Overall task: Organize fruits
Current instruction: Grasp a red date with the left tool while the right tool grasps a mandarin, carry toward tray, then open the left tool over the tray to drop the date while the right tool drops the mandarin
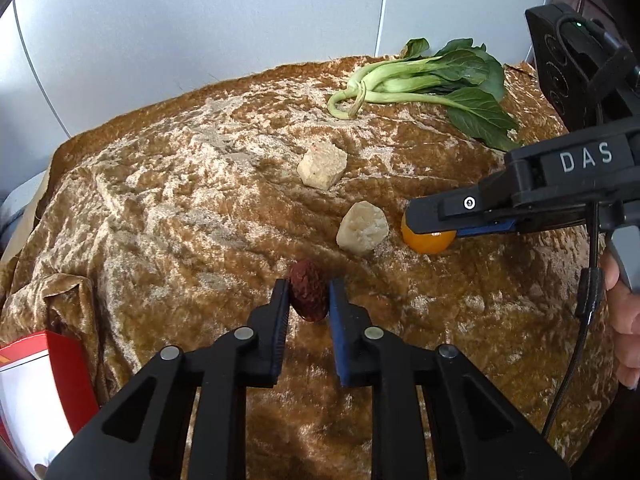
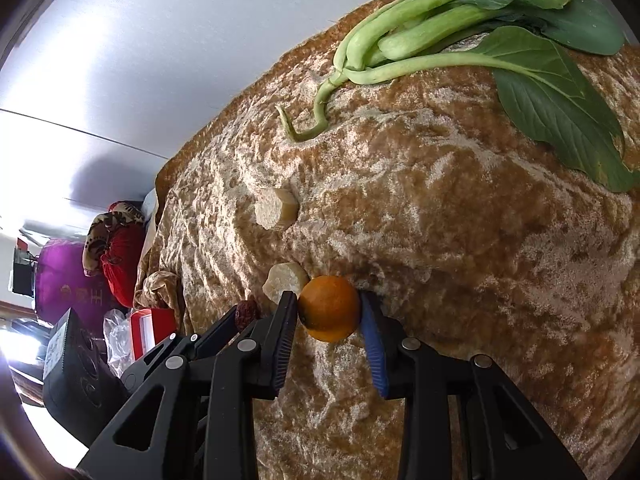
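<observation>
At lower centre of the left wrist view, the left gripper [image 1: 309, 300] pinches a dark red date [image 1: 308, 291] on the golden cloth [image 1: 180, 208]. Right of centre, the right gripper [image 1: 430, 226] covers a small orange [image 1: 429, 241].

Low in the right wrist view, its pads press the orange's sides; greens [image 2: 500, 28] lie upper right.

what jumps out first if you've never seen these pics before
The small orange fruit clamped in the right gripper low on the shiny golden cloth, and the wrinkled dark red date pinched in the left gripper just beside it. Next, the leafy green vegetable lying at the cloth's far edge.
</observation>
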